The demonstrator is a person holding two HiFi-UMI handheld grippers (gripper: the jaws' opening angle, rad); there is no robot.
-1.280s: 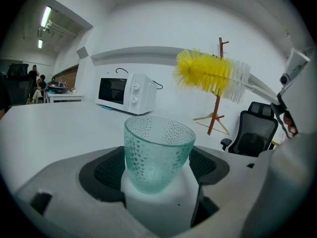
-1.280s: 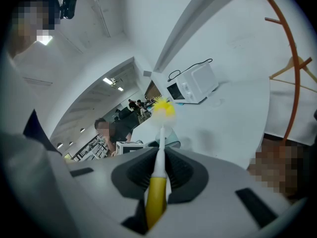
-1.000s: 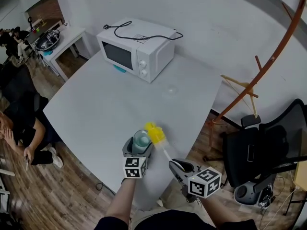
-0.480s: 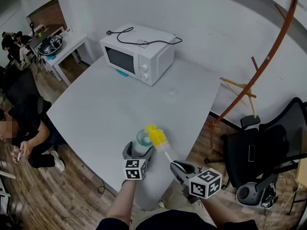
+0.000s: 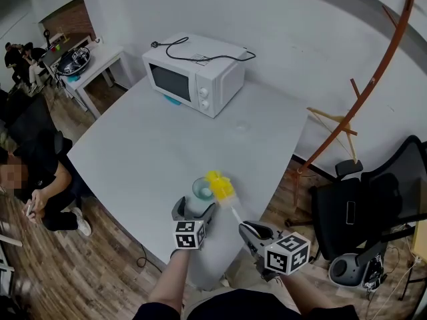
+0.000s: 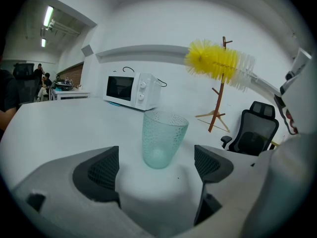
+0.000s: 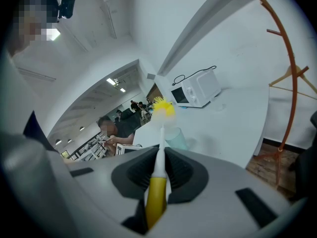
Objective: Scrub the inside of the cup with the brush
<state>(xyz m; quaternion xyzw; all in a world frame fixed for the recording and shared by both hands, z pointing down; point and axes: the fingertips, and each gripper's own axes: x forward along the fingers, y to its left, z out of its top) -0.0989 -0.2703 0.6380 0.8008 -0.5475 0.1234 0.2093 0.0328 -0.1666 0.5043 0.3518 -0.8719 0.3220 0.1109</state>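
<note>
A pale green textured glass cup [image 5: 202, 189] stands upright on the white table [image 5: 147, 145] near its front edge. My left gripper [image 5: 195, 209] sits just behind it; its jaws are opening, and the cup [image 6: 163, 138] stands free at their tips with gaps on both sides. My right gripper [image 5: 252, 231] is shut on the thin white-and-yellow handle of a bottle brush. The yellow brush head [image 5: 219, 185] hovers beside and above the cup's rim, on its right. From the right gripper view the brush head [image 7: 163, 108] sits above the cup [image 7: 176, 137].
A white microwave [image 5: 193, 75] with a loose black cord stands at the table's far side. An office chair [image 5: 373, 212] and an orange coat stand [image 5: 373, 92] are to the right. A seated person [image 5: 33, 185] is at left, near a side table [image 5: 80, 59].
The left gripper's jaws have spread off the cup and drawn back a little toward me. The cup now stands alone on the table. The brush head has stayed close by the rim.
</note>
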